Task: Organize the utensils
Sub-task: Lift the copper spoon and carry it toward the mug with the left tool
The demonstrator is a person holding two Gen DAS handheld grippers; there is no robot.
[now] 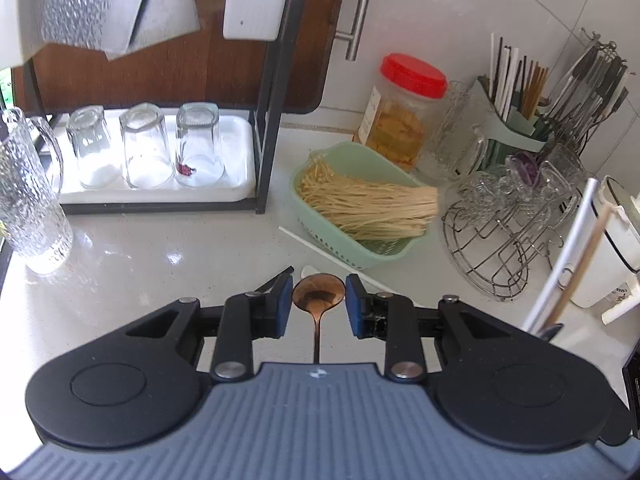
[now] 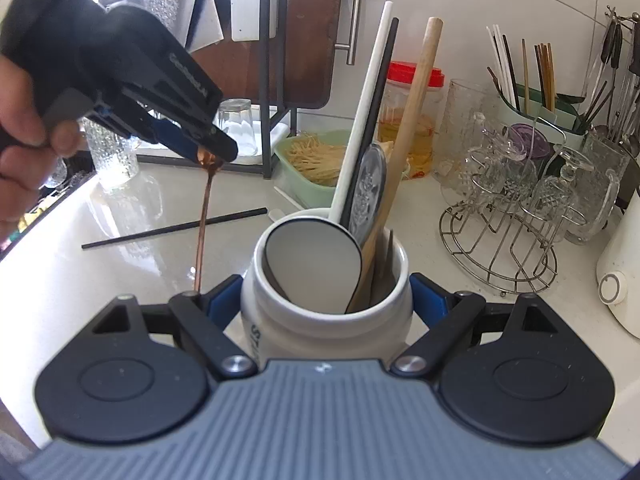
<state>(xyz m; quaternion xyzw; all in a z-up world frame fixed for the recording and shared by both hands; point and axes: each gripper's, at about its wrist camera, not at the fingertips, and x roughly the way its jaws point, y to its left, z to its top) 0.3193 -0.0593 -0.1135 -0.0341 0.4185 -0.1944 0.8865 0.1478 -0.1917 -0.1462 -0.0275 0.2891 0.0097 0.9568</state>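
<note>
Progress: I judge the task about halfway. Several utensils already stand in the white ceramic utensil jar, and one more is on the way.
Spoon now: The copper-coloured metal spoon hangs in the air, bowl up and handle down, just left of the jar and above the pale stone counter.
Left gripper: Its blue pads are closed on the bowl of the copper spoon. In the left wrist view the bowl sits between the pads; I cannot see the contact itself there, but the spoon hangs free, so I take it as held.
Right gripper: Its jaws stand wide around the body of the white jar, and the blue pads press on both sides. I am steadying the jar with it.
Jar contents: A white ladle with black edge, a silver embossed spoon, a wooden-handled tool and what seems to be a fork.
Left to do: A thin black chopstick lies on the counter, and a white chopstick lies beside the green basket.
Green plastic basket: It holds a bundle of pale enoki mushrooms.
Red-lidded clear jar: It holds yellow pickled pieces in liquid.
Green cutlery caddy: Many chopsticks stand in it.
</note>
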